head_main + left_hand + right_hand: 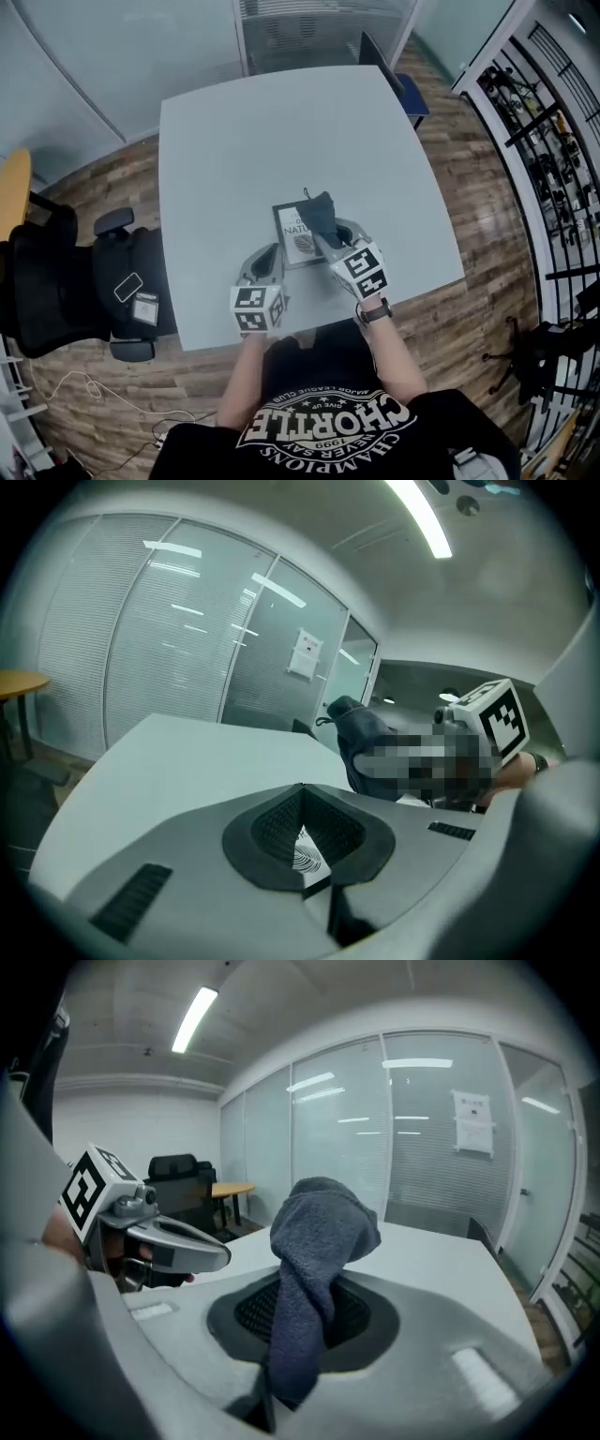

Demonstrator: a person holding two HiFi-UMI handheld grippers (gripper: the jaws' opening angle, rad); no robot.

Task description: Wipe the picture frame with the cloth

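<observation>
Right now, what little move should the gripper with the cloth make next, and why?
Probably slide the right gripper sideways, dragging the cloth across the picture frame. That gripper is shut on the bunched cloth, which sits over the frame's upper right part. The left gripper is shut on the frame's near left edge, so the frame looks steadied for a wipe.

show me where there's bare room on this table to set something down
The far half of the table is bare, from the picture frame to the chair at the far edge. Bare strips also lie left of the left gripper and right of the right gripper. Crowded: the near middle, with both grippers, the frame and the cloth.
</observation>
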